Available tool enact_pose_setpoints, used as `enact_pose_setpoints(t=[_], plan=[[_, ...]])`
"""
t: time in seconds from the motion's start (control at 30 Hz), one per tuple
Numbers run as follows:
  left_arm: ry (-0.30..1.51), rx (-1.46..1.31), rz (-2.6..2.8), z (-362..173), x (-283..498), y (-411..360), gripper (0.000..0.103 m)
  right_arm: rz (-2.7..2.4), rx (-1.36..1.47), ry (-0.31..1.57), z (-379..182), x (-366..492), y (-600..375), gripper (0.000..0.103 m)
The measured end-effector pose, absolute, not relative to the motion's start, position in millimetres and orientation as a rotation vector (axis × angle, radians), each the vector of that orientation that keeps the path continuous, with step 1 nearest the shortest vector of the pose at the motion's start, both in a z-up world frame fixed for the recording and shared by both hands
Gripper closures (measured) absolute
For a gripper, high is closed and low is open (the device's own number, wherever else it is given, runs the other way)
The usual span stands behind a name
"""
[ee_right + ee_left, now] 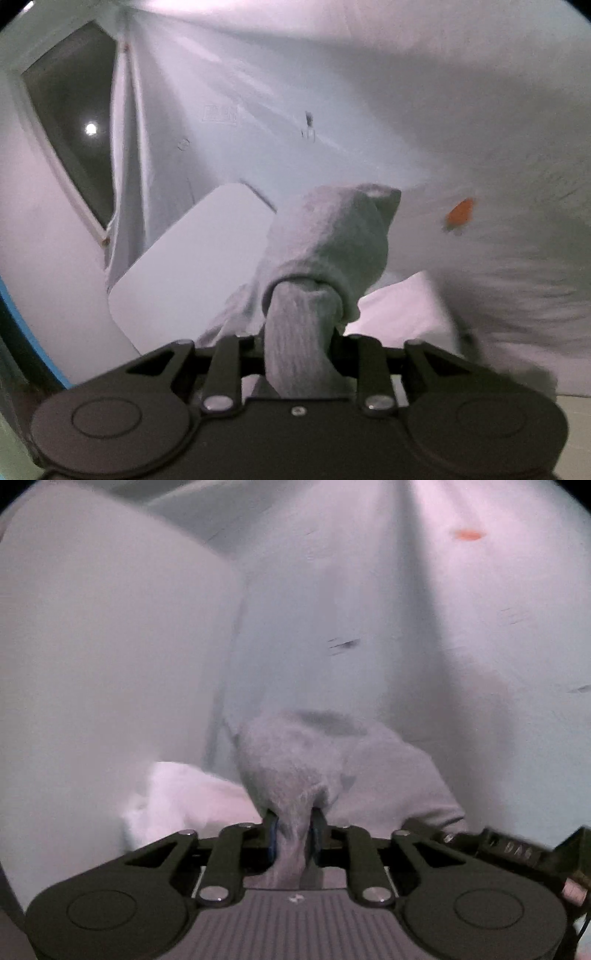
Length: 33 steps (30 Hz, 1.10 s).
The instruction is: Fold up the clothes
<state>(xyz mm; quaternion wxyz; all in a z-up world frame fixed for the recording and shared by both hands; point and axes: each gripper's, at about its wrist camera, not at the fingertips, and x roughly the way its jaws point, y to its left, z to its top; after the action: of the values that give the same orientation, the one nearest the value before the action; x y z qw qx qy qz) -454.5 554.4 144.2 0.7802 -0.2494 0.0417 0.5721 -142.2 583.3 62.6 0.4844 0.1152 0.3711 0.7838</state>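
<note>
pale walls fill both views, with a dark window (pixel 74 122) at the left of the right wrist view and a small orange mark (pixel 460 213) on the wall; both pictures are blurred. what carries the clothes is not clear enough to name, so no edges can be given.

the grey garment (pixel 328 236) hangs lifted between the two tools, bunched and partly rolled over itself, with something white (pixel 399 310) lying behind and below it. the left gripper (pixel 293 830) is closed to a narrow gap on a pinched tuft of the grey garment, the fabric squeezed between its blue-lined fingers (pixel 272 834). the right gripper (pixel 299 354) clamps a thick twisted rope of the same cloth, so its jaws stand a little wider.

my judgement: the cloth is being held up to be spread or laid over. doing it well would mean drawing the two grips apart until the twist comes out, keeping both at one height, and lowering the cloth flat before any crease is made, since a bunched hold will fold crooked.
</note>
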Motion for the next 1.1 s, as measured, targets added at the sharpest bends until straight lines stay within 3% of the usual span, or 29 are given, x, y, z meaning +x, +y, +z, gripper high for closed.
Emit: enact_pose_setpoints(t=[0.17, 0.2, 0.23, 0.27, 0.33, 0.4, 0.47, 0.67, 0.87, 1.1], plan=[[0.351, -0.635, 1.451, 53, -455, 612, 0.071, 1.732, 0.043, 0.96, -16, -157, 644, 0.042], [0.353, -0.634, 1.445, 42, -456, 611, 0.069, 1.69, 0.016, 0.973, -31, -158, 649, 0.022], [0.354, -0.624, 1.439, 35, -456, 609, 0.067, 1.68, 0.048, 0.987, -36, -154, 648, 0.016], [0.353, -0.602, 1.435, 35, -456, 605, 0.062, 1.676, 0.094, 1.001, -39, -150, 645, 0.016], [0.364, -0.568, 1.412, 36, -452, 596, 0.051, 1.662, 0.074, 0.953, -34, -151, 637, 0.014], [0.367, -0.551, 1.413, 40, -452, 588, 0.02, 1.64, 0.033, 0.889, -25, -153, 626, 0.01], [0.352, -0.519, 1.475, 45, -452, 578, 0.005, 1.616, -0.034, 0.819, -14, -160, 612, 0.006], [0.312, -0.412, 1.544, 59, -446, 532, 0.0, 1.563, -0.115, 0.614, 22, -167, 537, 0.0], [0.333, -0.285, 1.667, 70, -428, 456, 0.0, 1.514, -0.105, 0.568, 47, -179, 457, 0.0], [0.318, -0.437, 1.569, 62, -426, 376, 0.0, 1.485, -0.151, 0.519, 44, -198, 374, 0.0]])
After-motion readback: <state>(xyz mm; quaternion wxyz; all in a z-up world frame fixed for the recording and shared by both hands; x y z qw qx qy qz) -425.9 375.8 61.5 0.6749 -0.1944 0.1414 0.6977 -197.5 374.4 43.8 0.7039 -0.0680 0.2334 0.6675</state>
